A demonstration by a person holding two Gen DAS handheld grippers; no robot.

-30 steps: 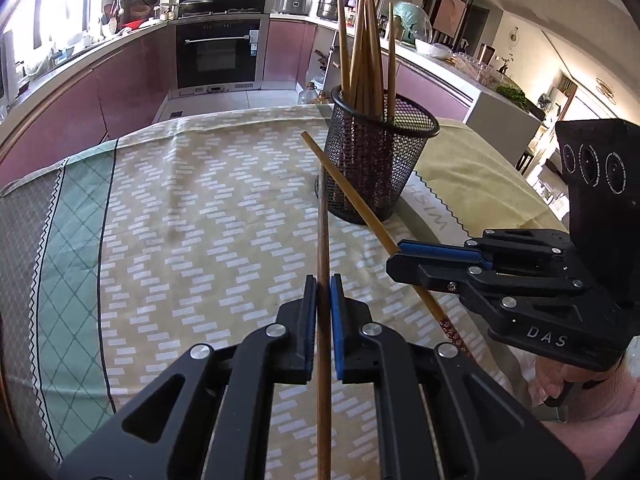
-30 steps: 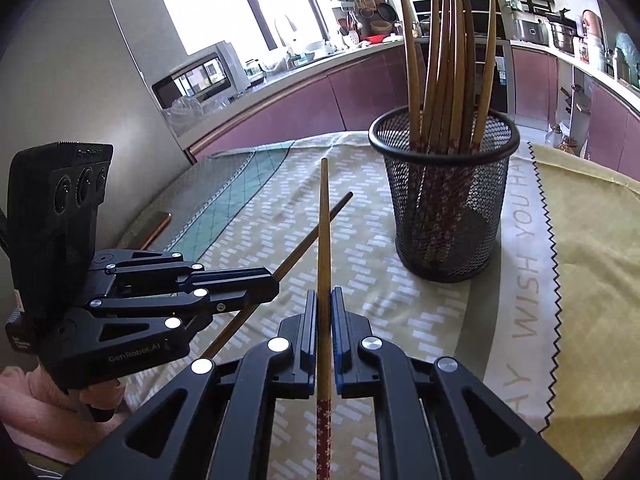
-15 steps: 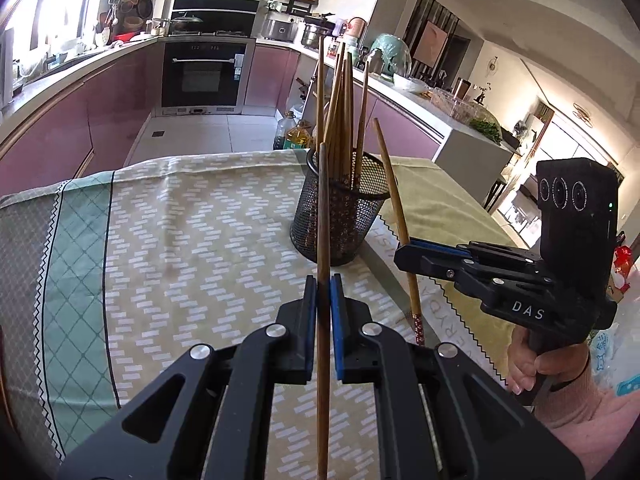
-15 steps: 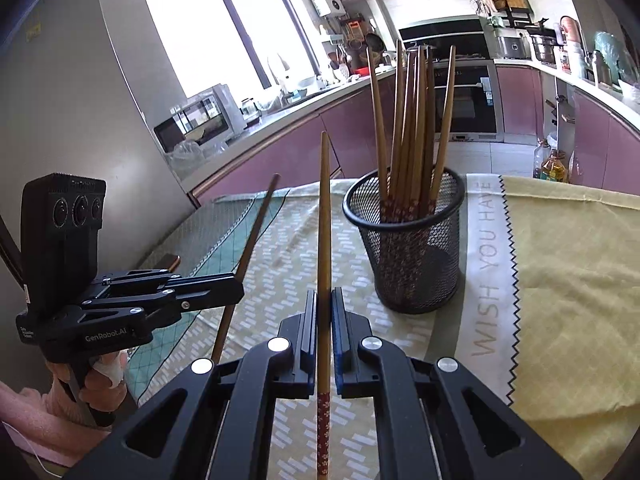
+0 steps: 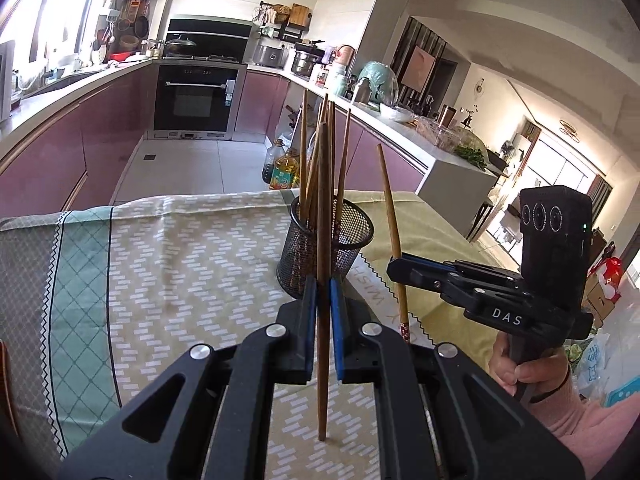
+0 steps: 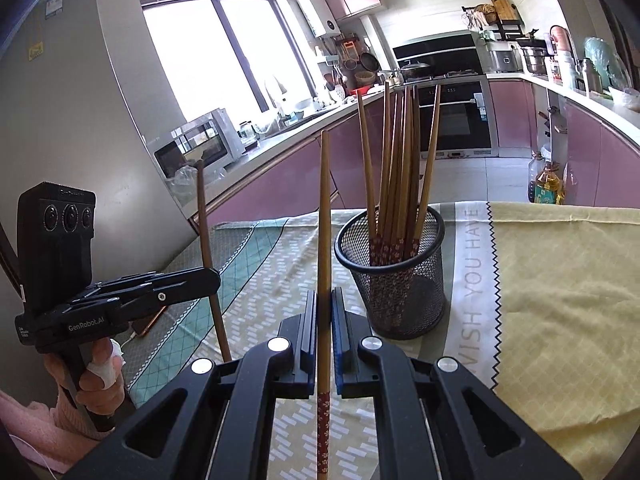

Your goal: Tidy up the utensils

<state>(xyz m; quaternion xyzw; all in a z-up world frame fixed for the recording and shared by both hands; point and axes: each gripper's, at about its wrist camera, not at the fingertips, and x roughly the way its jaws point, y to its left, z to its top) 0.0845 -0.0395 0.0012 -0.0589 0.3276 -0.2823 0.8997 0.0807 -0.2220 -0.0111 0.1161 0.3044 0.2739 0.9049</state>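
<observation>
Chopsticks are mostly standing in the mesh holder (image 6: 394,276) already; two are left. Left hand-held gripper (image 5: 324,308) is pinching one chopstick (image 5: 324,200) upright, holder just ahead of it. Right hand-held gripper (image 6: 325,312) is pinching another chopstick (image 6: 325,216), holder ahead to its right on the table (image 6: 560,280).

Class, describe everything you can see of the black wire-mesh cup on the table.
The black wire-mesh cup is a round, see-through metal holder with a solid rim. It stands upright on the patterned tablecloth, beside its printed lettering. A bundle of brown wooden chopsticks stands in it, red-patterned ends down, tips fanning out above. Neither pair of tongs touches it.
</observation>
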